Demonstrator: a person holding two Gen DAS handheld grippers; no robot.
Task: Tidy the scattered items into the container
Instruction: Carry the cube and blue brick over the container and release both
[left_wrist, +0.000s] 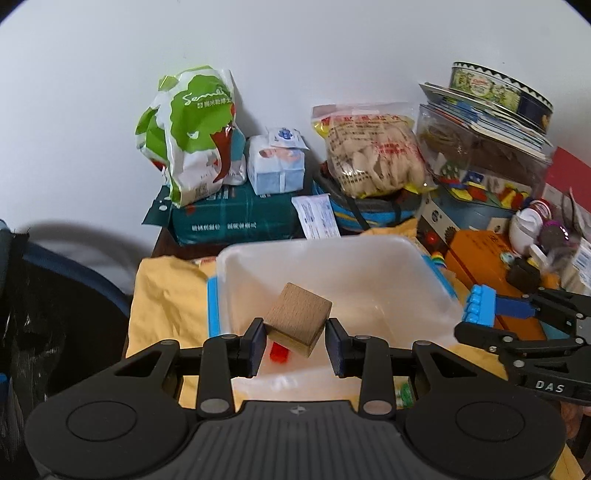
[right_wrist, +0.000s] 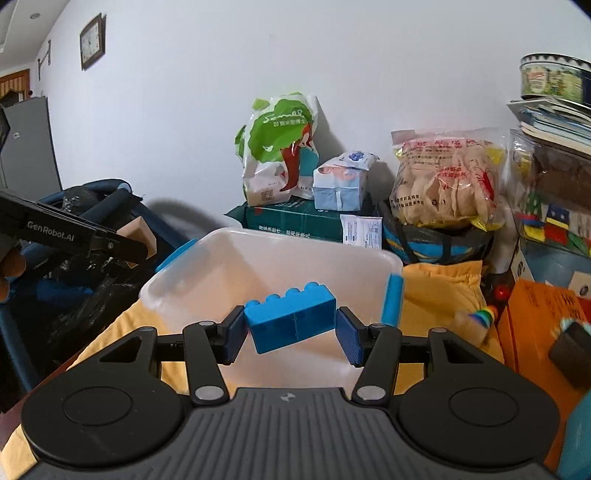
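My left gripper (left_wrist: 295, 341) is shut on a tilted wooden cube (left_wrist: 298, 318), held above the open white plastic container (left_wrist: 369, 254) with blue side clips. A small red brick (left_wrist: 279, 353) lies on the container floor under the cube. My right gripper (right_wrist: 292, 334) is shut on a blue studded brick (right_wrist: 293, 321), held over the near side of the same container (right_wrist: 258, 240). In the left wrist view the right gripper (left_wrist: 532, 308) comes in from the right with the blue brick (left_wrist: 478, 305). In the right wrist view the left gripper (right_wrist: 142, 242) enters from the left with the cube (right_wrist: 138, 232).
The container rests on a yellow cloth (left_wrist: 166, 295). Behind it stand a green-and-white bag (left_wrist: 192, 136), a tissue pack (left_wrist: 277, 166), a dark green sack (left_wrist: 236, 218) and a bag of snacks (left_wrist: 373, 147). An orange box (left_wrist: 480, 254) and stacked clutter fill the right; a dark bag (left_wrist: 44, 314) lies left.
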